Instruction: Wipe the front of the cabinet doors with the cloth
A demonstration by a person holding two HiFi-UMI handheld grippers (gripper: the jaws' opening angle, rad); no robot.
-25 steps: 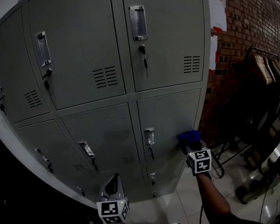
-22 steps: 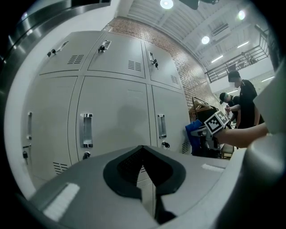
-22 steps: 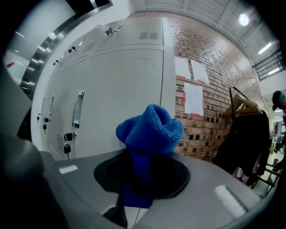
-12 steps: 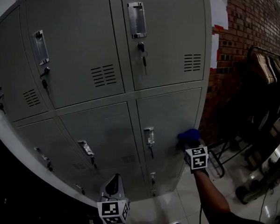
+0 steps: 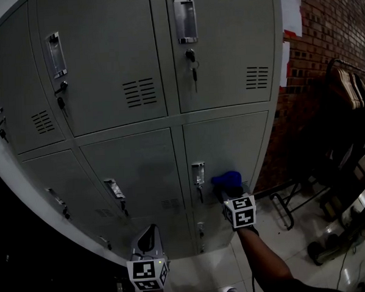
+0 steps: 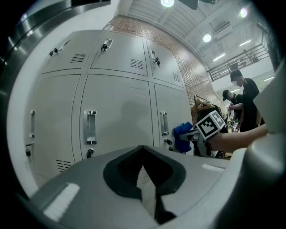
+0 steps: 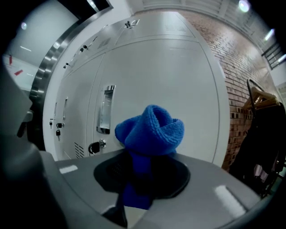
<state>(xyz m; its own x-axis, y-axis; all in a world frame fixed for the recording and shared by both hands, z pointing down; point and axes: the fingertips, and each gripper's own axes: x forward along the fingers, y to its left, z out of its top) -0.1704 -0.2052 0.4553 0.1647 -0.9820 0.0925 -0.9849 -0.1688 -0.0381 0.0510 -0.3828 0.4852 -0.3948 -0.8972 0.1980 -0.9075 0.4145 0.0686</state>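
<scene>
Grey metal cabinet doors (image 5: 225, 143) fill the head view, each with a handle and key lock. My right gripper (image 5: 230, 188) is shut on a bunched blue cloth (image 5: 227, 179) (image 7: 151, 130), which is pressed against the lower right door just right of its handle (image 5: 198, 172) (image 7: 105, 110). The cloth (image 6: 182, 135) and the right gripper also show at the right of the left gripper view. My left gripper (image 5: 148, 240) hangs low in front of the bottom row of doors, its jaws shut with nothing between them (image 6: 144, 166).
A brick wall (image 5: 329, 25) with white papers stands right of the cabinet. A dark rack (image 5: 345, 103) with hanging items and cables lies on the glossy floor at right. People (image 6: 243, 96) stand in the distance in the left gripper view.
The right gripper has slid the cloth left across the lower right door, from near its right edge to beside the handle. The left gripper has stayed still.
</scene>
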